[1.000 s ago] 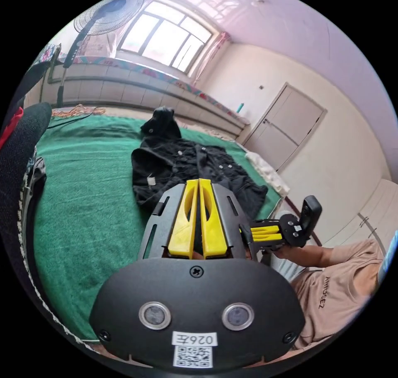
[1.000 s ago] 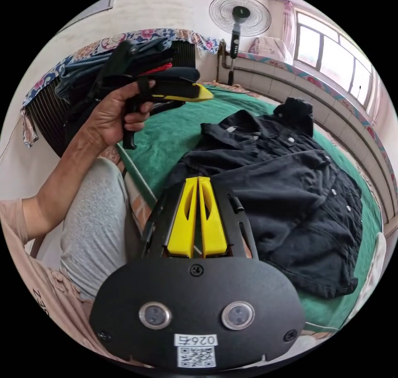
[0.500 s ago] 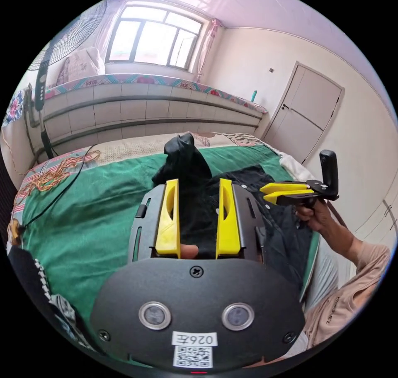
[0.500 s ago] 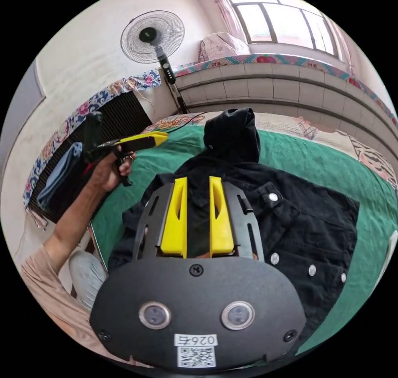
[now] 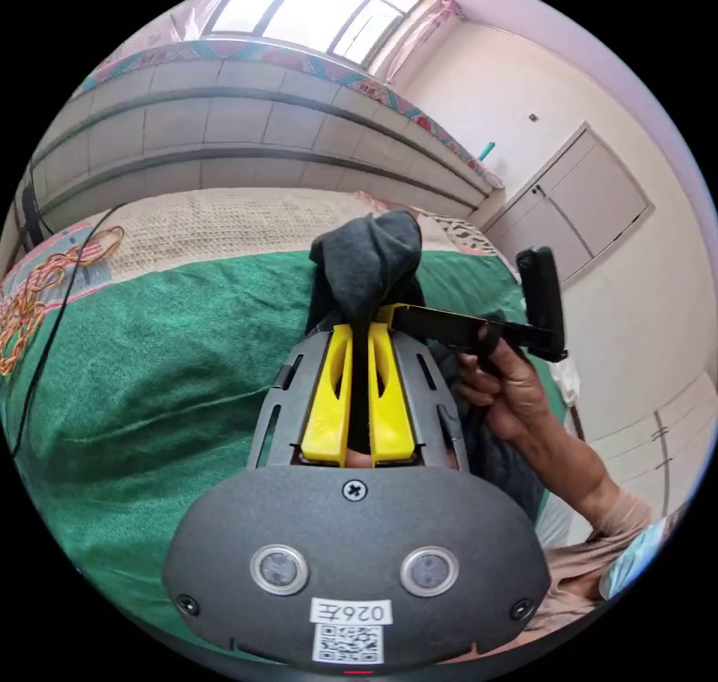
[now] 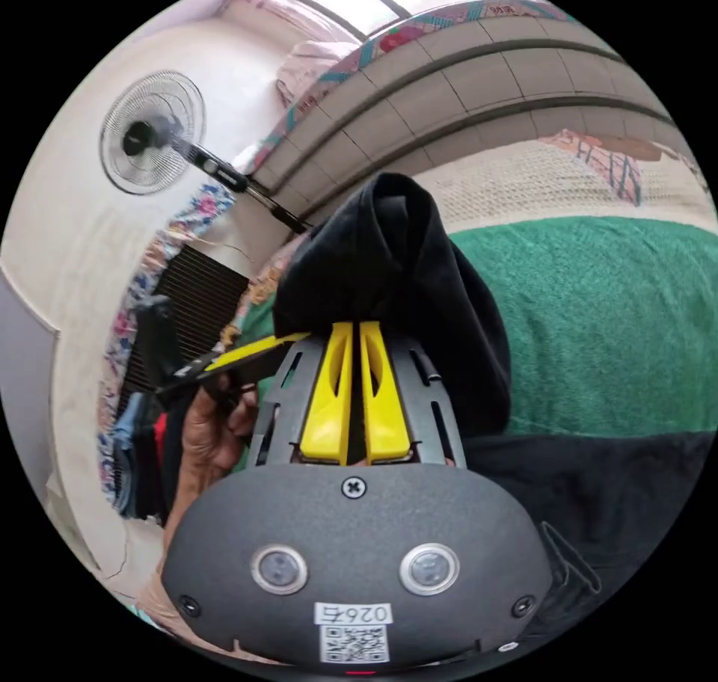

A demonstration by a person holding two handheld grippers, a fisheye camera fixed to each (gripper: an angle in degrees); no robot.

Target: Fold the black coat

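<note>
The black coat's hood [image 5: 368, 259] bunches up just past my left gripper [image 5: 360, 329], whose yellow jaws are shut on its cloth. My right gripper [image 5: 390, 312] reaches in from the right, held by a hand [image 5: 508, 401], and its tip meets the same bunch. In the right gripper view the hood [image 6: 389, 263] rises over my right gripper [image 6: 352, 327], also shut on it. The left gripper [image 6: 293, 336] comes in from the left. The coat's body [image 6: 598, 487] lies flat at the lower right on the green bed cover [image 6: 613, 323].
The green cover [image 5: 164, 368] spreads to the left, with an orange cord [image 5: 45, 282] and a black cable at its far corner. A tiled ledge [image 5: 224, 128] runs behind the bed. A standing fan [image 6: 149, 140] and a rack of clothes [image 6: 142, 428] stand on the left, a door [image 5: 591, 203] on the right.
Both grippers stood open over the coat half a second ago. They have since moved up to the hood and shut on it, side by side, bunching it upward.
</note>
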